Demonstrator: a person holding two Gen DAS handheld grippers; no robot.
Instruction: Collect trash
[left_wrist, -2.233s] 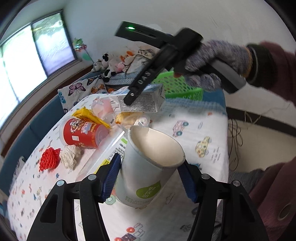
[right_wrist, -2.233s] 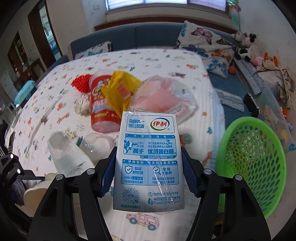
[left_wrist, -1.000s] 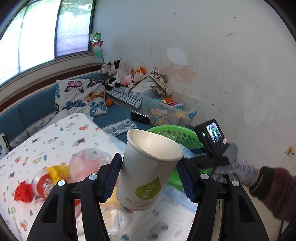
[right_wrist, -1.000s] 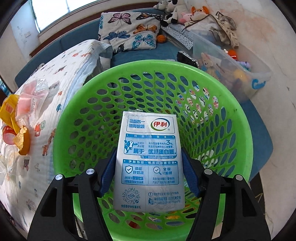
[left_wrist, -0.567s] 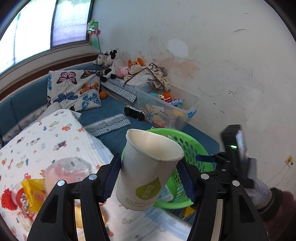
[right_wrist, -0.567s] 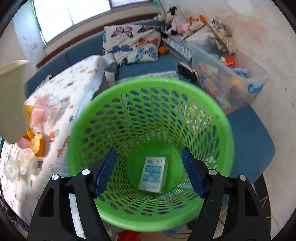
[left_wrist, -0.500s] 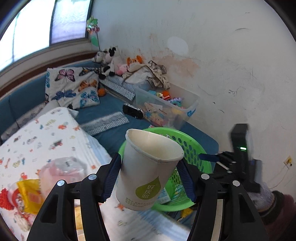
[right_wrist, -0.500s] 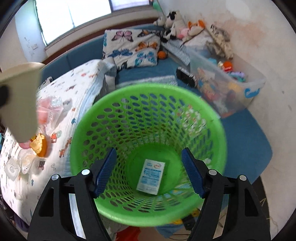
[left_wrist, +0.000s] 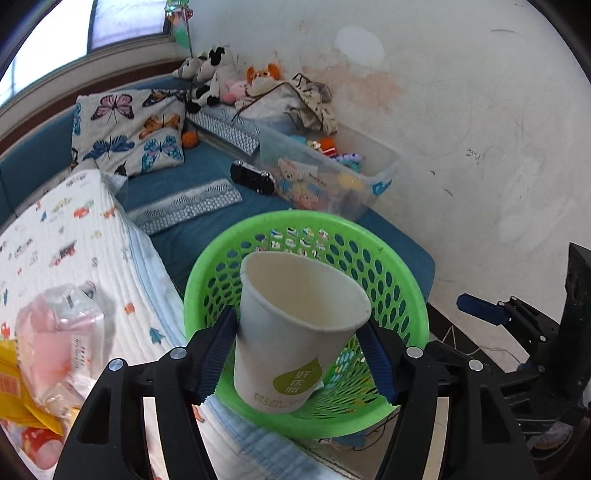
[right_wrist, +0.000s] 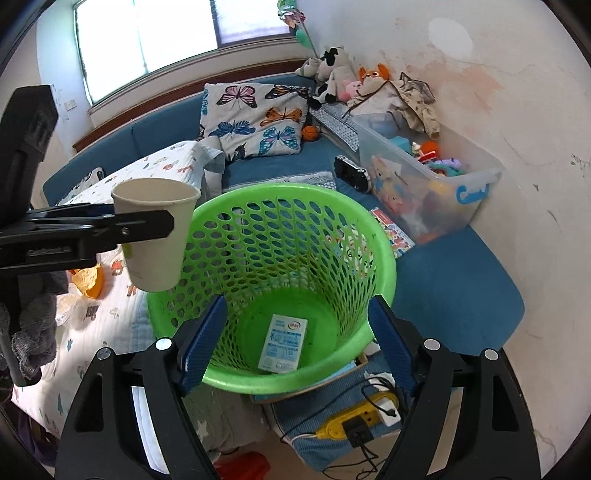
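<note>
A white paper cup (left_wrist: 291, 354) with a green logo stays upright between the blue pads of my left gripper (left_wrist: 297, 325). The pads still touch its sides while the jaws are opening. The cup hangs over the near-left rim of the green mesh basket (left_wrist: 207, 266). The right wrist view shows the same cup (right_wrist: 155, 258) beside the basket's rim (right_wrist: 384, 243). A blue-and-white milk carton (right_wrist: 282, 341) lies flat on the basket's bottom. My right gripper (right_wrist: 295, 306) hovers above the basket with nothing between its fingers, and its jaws are opening wider.
The quilted table cover (left_wrist: 74, 258) to the left holds a pink plastic bag (left_wrist: 59, 332) and a yellow wrapper (left_wrist: 14, 387). A clear bin of toys (left_wrist: 332, 177) stands behind the basket by the wall. On the floor below lies a yellow power strip (right_wrist: 354, 424) with cables.
My right gripper let go of the milk carton, which dropped into the basket, then rose and drew back. My left gripper carried the cup from the table to the basket and lower.
</note>
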